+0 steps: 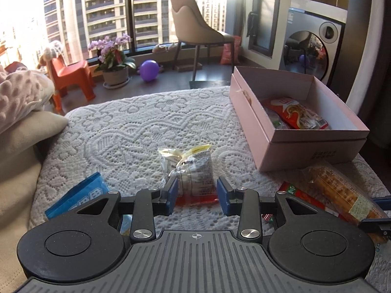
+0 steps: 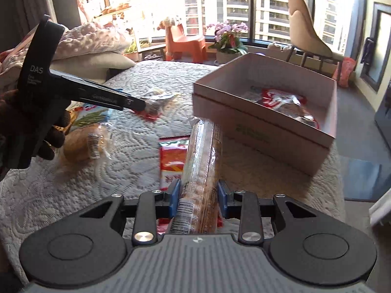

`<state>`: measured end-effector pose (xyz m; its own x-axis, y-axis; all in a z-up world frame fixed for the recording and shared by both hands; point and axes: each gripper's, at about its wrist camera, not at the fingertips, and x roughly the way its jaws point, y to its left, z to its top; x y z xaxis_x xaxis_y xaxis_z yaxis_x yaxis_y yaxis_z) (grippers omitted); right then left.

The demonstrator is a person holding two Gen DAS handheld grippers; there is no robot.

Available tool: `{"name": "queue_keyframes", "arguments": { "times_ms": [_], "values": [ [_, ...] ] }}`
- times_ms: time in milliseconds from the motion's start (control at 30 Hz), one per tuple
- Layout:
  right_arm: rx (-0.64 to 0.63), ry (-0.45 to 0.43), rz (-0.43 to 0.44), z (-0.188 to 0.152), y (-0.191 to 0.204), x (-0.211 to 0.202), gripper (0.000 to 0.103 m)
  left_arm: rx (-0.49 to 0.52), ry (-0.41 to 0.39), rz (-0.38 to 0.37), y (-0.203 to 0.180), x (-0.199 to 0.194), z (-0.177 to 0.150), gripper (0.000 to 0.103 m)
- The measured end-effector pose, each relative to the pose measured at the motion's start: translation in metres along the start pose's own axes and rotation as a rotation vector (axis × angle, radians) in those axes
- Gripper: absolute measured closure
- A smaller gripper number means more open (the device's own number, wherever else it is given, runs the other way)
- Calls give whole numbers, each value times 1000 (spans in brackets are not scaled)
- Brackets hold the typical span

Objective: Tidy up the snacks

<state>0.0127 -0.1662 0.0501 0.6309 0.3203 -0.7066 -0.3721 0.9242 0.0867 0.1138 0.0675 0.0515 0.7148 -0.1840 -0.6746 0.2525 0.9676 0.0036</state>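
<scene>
My right gripper (image 2: 198, 199) is clamped on the long cracker sleeve (image 2: 202, 171), my left gripper (image 1: 196, 194) on the clear packet (image 1: 193, 171); I worry either slick wrapper slips before the far pink box (image 1: 246, 112).

Blurred at the right wrist view's left: round bun packet (image 2: 84, 144). Half hidden behind the long biscuit pack (image 2: 202, 171): red packet (image 2: 171, 157). Cut off behind the left gripper's body: blue packet (image 1: 78, 196). Box (image 1: 246, 107) contents partly hidden by its wall.
</scene>
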Motion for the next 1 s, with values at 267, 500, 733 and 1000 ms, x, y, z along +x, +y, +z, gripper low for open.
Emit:
{"name": "queue_keyframes", "arguments": {
  "times_ms": [267, 500, 733, 1000],
  "values": [
    [83, -54, -22, -29, -24, 11, 60, 180, 35, 104, -36, 34, 15, 62],
    [85, -100, -6, -36, -23, 10, 48, 232, 66, 82, -45, 51, 12, 58],
    [83, -103, 11, -36, -23, 11, 42, 166, 65, -8, -37, 43, 20, 40],
    [77, -99, 21, -36, -22, 12, 38, 205, 114, 144, -27, 59, 20, 41]
  ]
}}
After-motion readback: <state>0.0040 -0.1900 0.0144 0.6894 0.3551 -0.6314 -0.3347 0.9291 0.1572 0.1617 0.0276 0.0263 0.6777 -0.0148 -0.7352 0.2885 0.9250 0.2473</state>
